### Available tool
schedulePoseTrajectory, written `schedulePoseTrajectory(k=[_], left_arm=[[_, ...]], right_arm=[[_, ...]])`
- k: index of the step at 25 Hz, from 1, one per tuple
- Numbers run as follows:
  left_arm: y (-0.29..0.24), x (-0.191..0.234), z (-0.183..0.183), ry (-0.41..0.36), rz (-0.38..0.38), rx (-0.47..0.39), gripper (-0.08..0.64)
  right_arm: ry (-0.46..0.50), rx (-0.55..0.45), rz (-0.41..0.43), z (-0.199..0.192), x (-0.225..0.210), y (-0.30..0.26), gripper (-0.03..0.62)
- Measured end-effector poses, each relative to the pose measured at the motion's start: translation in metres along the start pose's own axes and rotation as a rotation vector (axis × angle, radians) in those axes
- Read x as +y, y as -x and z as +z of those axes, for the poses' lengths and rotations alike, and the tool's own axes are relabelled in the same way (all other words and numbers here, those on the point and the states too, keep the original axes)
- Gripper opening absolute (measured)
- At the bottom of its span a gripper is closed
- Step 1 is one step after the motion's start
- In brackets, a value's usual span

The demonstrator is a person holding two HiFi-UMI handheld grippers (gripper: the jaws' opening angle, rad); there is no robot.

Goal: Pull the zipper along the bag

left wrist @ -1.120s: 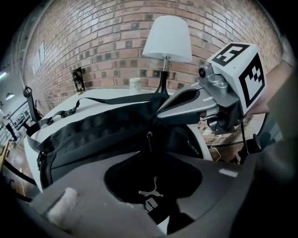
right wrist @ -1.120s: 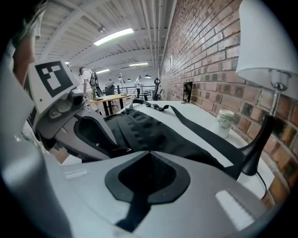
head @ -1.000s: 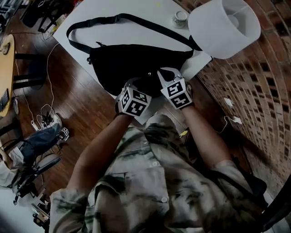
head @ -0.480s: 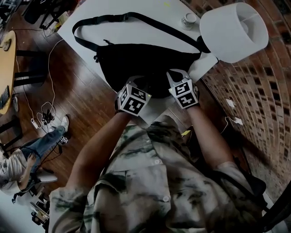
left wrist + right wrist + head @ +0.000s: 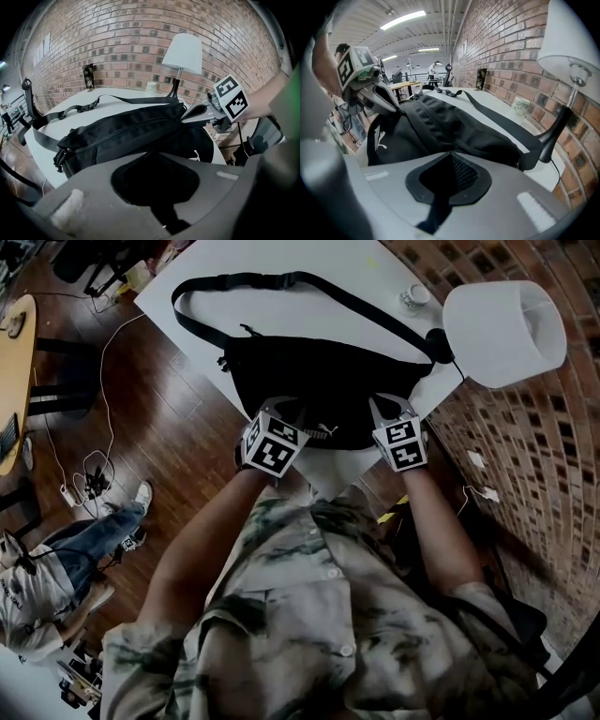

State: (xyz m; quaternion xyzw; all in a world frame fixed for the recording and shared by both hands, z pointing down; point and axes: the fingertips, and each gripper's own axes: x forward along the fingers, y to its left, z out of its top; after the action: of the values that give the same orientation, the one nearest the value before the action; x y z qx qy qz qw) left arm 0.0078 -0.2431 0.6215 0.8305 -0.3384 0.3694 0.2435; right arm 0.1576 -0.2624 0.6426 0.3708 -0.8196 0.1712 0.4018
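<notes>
A black waist bag (image 5: 328, 381) lies across the white table (image 5: 281, 306), its long strap (image 5: 281, 279) looped over the far side. My left gripper (image 5: 284, 416) is at the bag's near edge toward its left end, and its jaws are shut on black bag fabric (image 5: 154, 173). My right gripper (image 5: 387, 411) grips the same near edge toward the right end, shut on mesh-backed fabric (image 5: 450, 176). In the left gripper view the bag (image 5: 122, 131) stretches away with the right gripper (image 5: 199, 112) at its far end. I cannot make out the zipper pull.
A white-shaded lamp (image 5: 506, 334) stands at the table's right corner, beside a small cup (image 5: 412, 296). A brick wall (image 5: 534, 446) runs along the right. Wooden floor with cables (image 5: 94, 474) and a seated person (image 5: 56, 559) are to the left.
The two grippers have spread apart along the bag's near edge, and both stay closed on it. The head view has shifted, so the bag and lamp sit further right in it.
</notes>
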Motion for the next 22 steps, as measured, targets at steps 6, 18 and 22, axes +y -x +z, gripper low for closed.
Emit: schedulePoseTrajectory(k=[6,18,22], left_arm=[[0.012,0.027,-0.009,-0.006,-0.022,-0.009,0.021],[0.035,0.079,-0.031,-0.025,-0.064,-0.026,0.021],[0.039,0.088,-0.036,-0.038,-0.088,-0.031,0.023]], right_arm=[[-0.018,0.032,-0.071,-0.003,-0.007,-0.003,0.006],[-0.092,0.111,-0.186,-0.004,-0.005,-0.001,0.006],[-0.117,0.126,-0.220,-0.003,-0.006,0.001,0.006]])
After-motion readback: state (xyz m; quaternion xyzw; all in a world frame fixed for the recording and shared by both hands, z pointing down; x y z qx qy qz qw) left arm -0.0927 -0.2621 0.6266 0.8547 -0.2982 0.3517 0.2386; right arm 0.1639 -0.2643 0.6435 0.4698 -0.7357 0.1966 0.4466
